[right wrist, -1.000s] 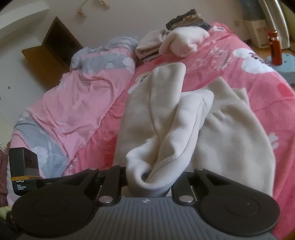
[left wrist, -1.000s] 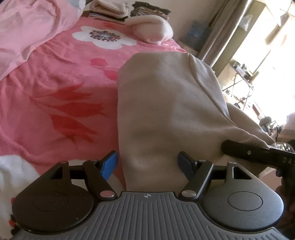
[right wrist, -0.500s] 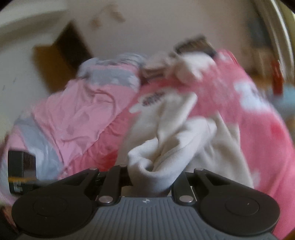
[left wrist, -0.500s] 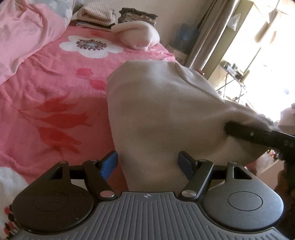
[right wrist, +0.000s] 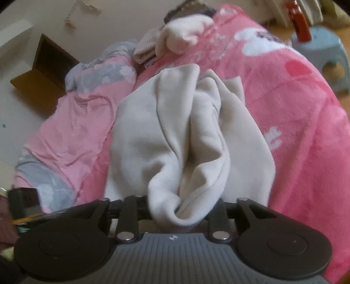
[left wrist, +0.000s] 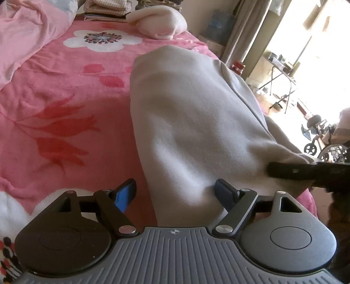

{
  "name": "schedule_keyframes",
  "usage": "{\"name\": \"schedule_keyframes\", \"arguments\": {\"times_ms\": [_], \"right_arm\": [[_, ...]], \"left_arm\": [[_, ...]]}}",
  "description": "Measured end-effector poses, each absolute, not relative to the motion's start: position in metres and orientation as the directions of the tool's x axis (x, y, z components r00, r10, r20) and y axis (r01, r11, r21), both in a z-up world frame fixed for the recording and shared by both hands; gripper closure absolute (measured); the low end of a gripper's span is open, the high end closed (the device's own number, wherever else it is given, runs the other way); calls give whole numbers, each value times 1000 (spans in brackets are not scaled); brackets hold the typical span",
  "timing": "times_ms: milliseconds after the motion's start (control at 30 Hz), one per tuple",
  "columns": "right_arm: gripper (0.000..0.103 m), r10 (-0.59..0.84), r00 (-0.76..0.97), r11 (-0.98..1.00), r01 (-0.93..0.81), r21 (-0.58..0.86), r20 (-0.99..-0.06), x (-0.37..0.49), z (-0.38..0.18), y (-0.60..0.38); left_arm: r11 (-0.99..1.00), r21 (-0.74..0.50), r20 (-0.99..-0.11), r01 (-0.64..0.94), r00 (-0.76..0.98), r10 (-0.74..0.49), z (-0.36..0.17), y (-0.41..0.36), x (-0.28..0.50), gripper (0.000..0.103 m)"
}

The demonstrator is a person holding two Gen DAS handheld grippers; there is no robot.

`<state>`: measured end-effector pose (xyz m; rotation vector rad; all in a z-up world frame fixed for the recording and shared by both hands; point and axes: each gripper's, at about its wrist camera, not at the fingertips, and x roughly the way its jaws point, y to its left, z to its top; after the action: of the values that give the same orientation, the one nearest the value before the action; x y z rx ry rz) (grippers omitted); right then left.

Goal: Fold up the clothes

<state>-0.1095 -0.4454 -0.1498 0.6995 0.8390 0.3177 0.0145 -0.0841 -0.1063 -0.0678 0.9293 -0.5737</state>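
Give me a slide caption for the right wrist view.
Right claw opening around a bunched fold of the cream garment on the pink floral bedspread.

To the left of the cream garment (left wrist: pixel 192 122) the pink floral blanket (left wrist: pixel 54 113) lies flat and bare, a wide stretch where a hand could sweep freely. Further left the crumpled pink duvet (left wrist: pixel 28 39) heaps up and closes that side. At the far end a rolled pale bundle (left wrist: pixel 161 24) and a stack of folded clothes (left wrist: pixel 105 8) block the way along the wall. The garment itself fills the middle of the bed, its bunched edge crowding between the jaws of the right gripper (right wrist: pixel 178 209) as they open. Off the right edge of the bed a light blue stool (right wrist: pixel 323 50) carrying a red bottle (right wrist: pixel 299 24) stands close by.
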Motion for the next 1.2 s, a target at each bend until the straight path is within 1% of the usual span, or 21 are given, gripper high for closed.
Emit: {"name": "schedule_keyframes", "arguments": {"times_ms": [100, 200, 300, 333, 367, 400, 567, 733, 833, 967, 1033, 1100, 1200], "right_arm": [[60, 535, 606, 746, -12, 666, -588, -116, -134, -466], [60, 530, 613, 774, -66, 630, -586, -123, -111, -490], [60, 466, 700, 792, -59, 607, -541, -119, -94, -510], [60, 446, 714, 800, -47, 599, -539, -112, -93, -512], [62, 421, 726, 817, -42, 575, -544, -102, -93, -511], [66, 396, 737, 833, -37, 552, -548, -93, -94, -510], [70, 409, 690, 834, -17, 551, -597, -34, -121, -505], [70, 443, 639, 823, -13, 568, -628, -4, -139, -499], [69, 425, 627, 844, -14, 537, -653, 8, -142, -497], [68, 451, 619, 826, -18, 563, -643, 15, -146, -497], [70, 467, 620, 822, -42, 568, -631, 18, -146, -494], [92, 457, 634, 837, -68, 543, -624, 17, -143, -488], [94, 422, 689, 864, -111, 491, -589, 14, -130, -480]], "left_arm": [[850, -296, -741, 436, 456, -492, -107, -86, 14, 23], [850, -299, -747, 433, 448, -491, -108, -88, 14, 23], [854, -303, -755, 424, 441, -486, -108, -89, 15, 23], [855, -303, -756, 421, 439, -485, -108, -89, 15, 23], [856, -303, -758, 420, 438, -484, -108, -89, 15, 23], [856, -303, -759, 419, 438, -482, -108, -89, 15, 23], [858, -301, -762, 416, 436, -479, -108, -89, 15, 23], [859, -309, -764, 408, 431, -480, -110, -88, 16, 20], [860, -313, -765, 403, 430, -480, -111, -88, 17, 18], [861, -314, -766, 399, 429, -479, -112, -88, 17, 17], [862, -313, -766, 399, 430, -477, -112, -88, 17, 16], [863, -307, -767, 402, 433, -475, -112, -88, 17, 16], [861, -283, -765, 422, 441, -468, -110, -91, 15, 17]]}}
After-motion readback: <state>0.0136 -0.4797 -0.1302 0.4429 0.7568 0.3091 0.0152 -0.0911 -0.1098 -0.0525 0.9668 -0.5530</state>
